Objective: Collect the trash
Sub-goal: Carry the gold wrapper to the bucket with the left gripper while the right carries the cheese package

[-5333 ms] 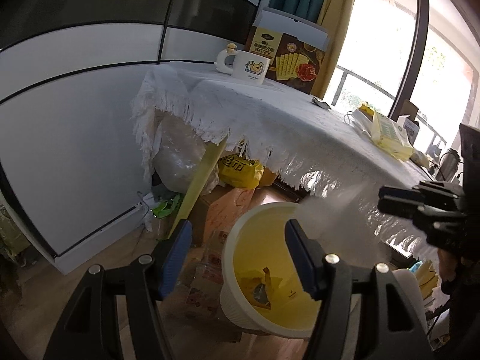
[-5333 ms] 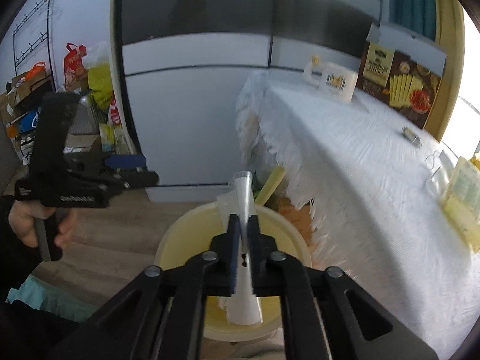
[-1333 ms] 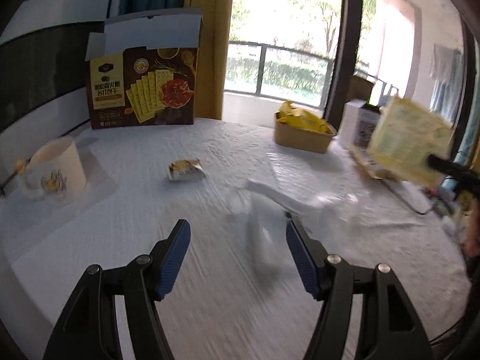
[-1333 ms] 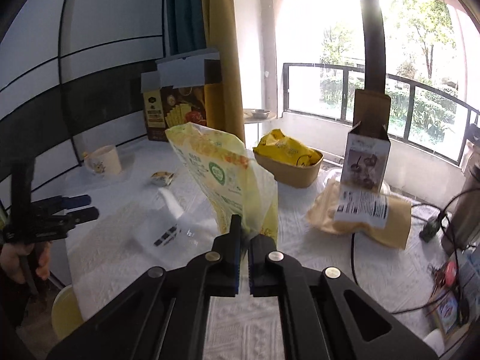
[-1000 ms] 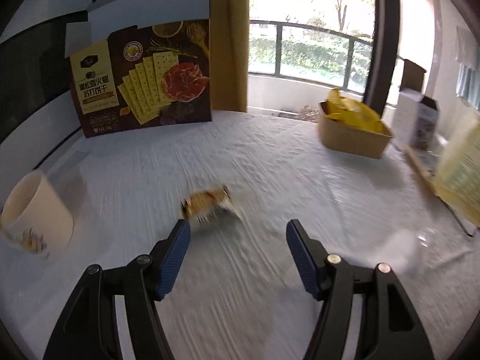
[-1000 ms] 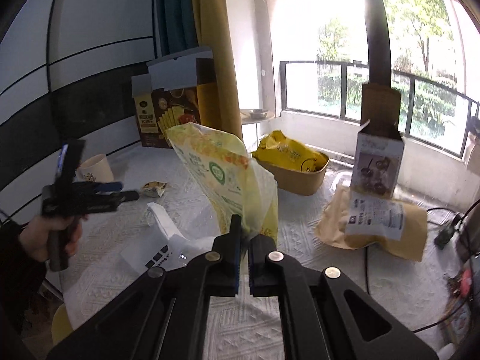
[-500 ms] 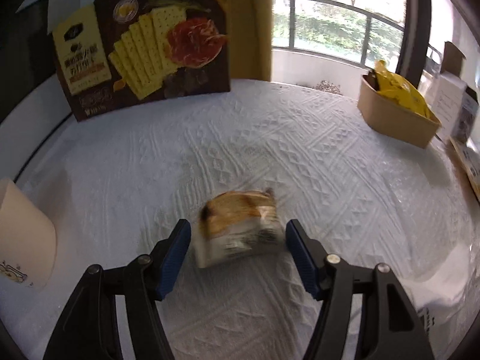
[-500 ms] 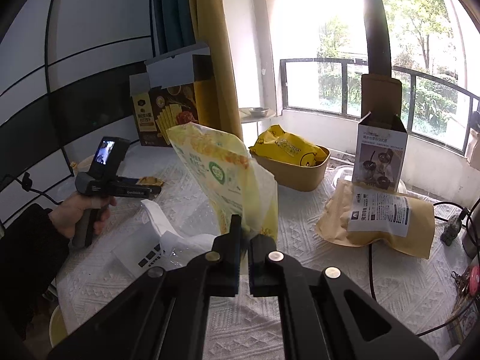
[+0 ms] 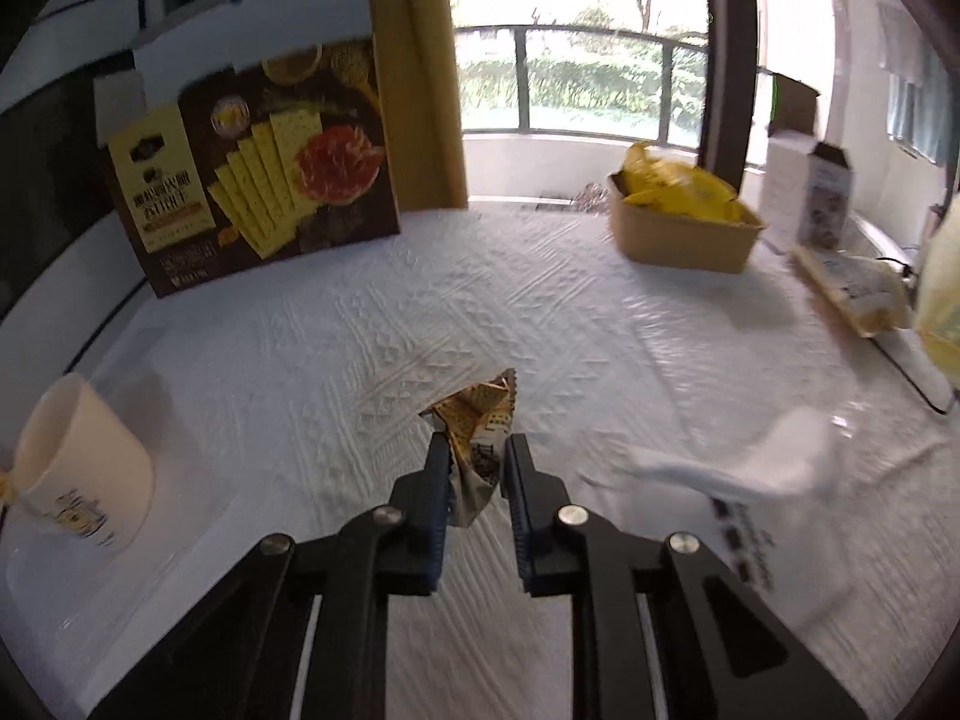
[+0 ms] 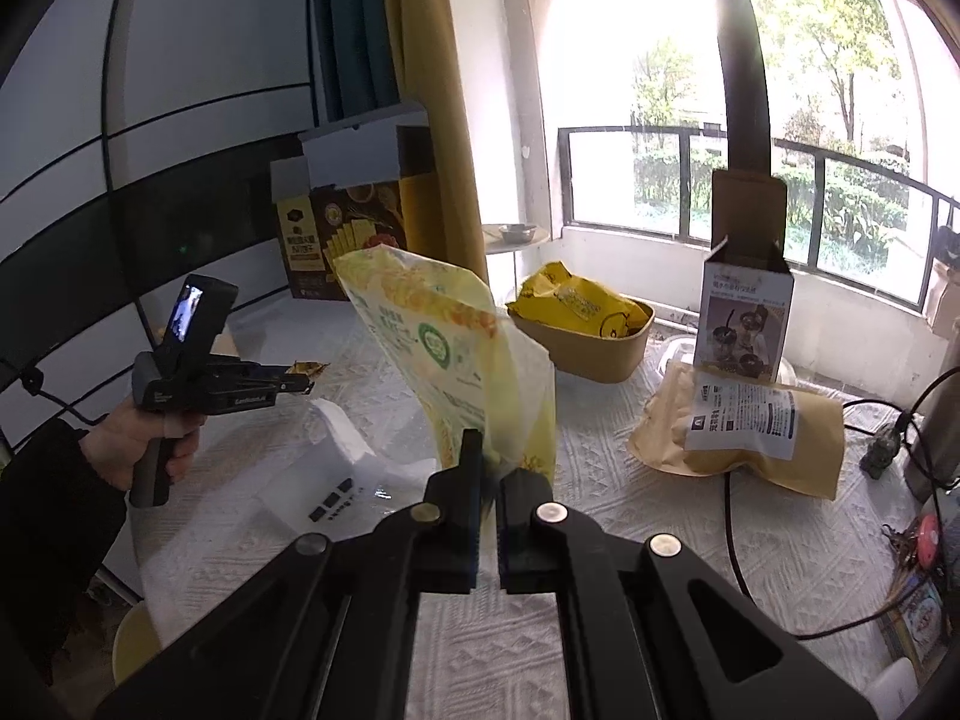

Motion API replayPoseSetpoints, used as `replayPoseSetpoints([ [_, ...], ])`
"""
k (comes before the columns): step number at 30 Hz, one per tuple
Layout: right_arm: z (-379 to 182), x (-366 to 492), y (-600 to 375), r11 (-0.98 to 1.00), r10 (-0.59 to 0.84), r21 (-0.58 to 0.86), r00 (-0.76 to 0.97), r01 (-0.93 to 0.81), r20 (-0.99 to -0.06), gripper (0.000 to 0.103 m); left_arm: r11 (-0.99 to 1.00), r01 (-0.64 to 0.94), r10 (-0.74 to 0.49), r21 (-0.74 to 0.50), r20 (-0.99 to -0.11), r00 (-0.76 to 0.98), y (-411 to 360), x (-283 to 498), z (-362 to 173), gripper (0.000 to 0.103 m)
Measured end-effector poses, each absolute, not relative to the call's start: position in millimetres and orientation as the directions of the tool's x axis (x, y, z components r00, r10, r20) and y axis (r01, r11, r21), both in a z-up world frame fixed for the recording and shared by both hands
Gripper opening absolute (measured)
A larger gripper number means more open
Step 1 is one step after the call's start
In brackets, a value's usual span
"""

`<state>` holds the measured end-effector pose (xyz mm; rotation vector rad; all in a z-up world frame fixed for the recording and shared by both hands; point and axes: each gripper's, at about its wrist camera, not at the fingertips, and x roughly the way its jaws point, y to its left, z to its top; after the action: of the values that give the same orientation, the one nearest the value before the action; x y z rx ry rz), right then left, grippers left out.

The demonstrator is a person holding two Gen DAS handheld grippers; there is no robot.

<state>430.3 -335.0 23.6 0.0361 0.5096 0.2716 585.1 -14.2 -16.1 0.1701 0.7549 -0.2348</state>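
Note:
My left gripper (image 9: 475, 449) is shut on a small crumpled gold snack wrapper (image 9: 478, 420) and holds it just above the white tablecloth (image 9: 336, 324). In the right wrist view the left gripper (image 10: 303, 384) shows at the left with the wrapper (image 10: 307, 368) at its tips. My right gripper (image 10: 487, 456) is shut on a tall yellow-green plastic bag (image 10: 456, 360) held upright above the table. The bag's edge shows at the right of the left wrist view (image 9: 942, 306).
A clear and white plastic wrapper (image 9: 756, 480) lies right of the left gripper. A cream mug (image 9: 78, 468), a cracker box (image 9: 252, 180), a kraft tray with yellow packets (image 9: 684, 222), a small carton (image 10: 747, 306), a kraft pouch (image 10: 744, 426) and cables (image 10: 738, 540) stand around the table.
My left gripper has closed on the gold wrapper, which lay flat between its open fingers half a second ago. My right gripper keeps holding the yellow-green bag almost still.

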Motion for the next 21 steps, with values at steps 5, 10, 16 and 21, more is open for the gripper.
replayPoseSetpoints([
  [5, 32.9, 397.1, -323.9, 0.960, 0.276, 0.092, 0.843, -0.264, -0.462, 0.003, 0.953, 0.299, -0.189, 0.059, -0.655, 0.732, -17.0, 530.7, 9.2, 0.017],
  [10, 37.8, 364.0, -313.4, 0.958, 0.282, 0.089, 0.845, -0.271, -0.455, 0.003, 0.943, 0.331, -0.236, 0.041, -0.619, 0.749, -17.0, 473.1, 25.5, 0.017],
  [16, 41.7, 333.5, -303.1, 0.955, 0.292, 0.089, 0.841, -0.283, -0.455, 0.003, 0.930, 0.369, -0.299, 0.002, -0.580, 0.758, -15.7, 404.2, 36.6, 0.017],
  [21, 43.5, 308.2, -291.0, 0.951, 0.302, 0.083, 0.842, -0.297, -0.448, 0.003, 0.921, 0.389, -0.343, -0.033, -0.543, 0.766, -12.4, 351.1, 39.2, 0.017],
])
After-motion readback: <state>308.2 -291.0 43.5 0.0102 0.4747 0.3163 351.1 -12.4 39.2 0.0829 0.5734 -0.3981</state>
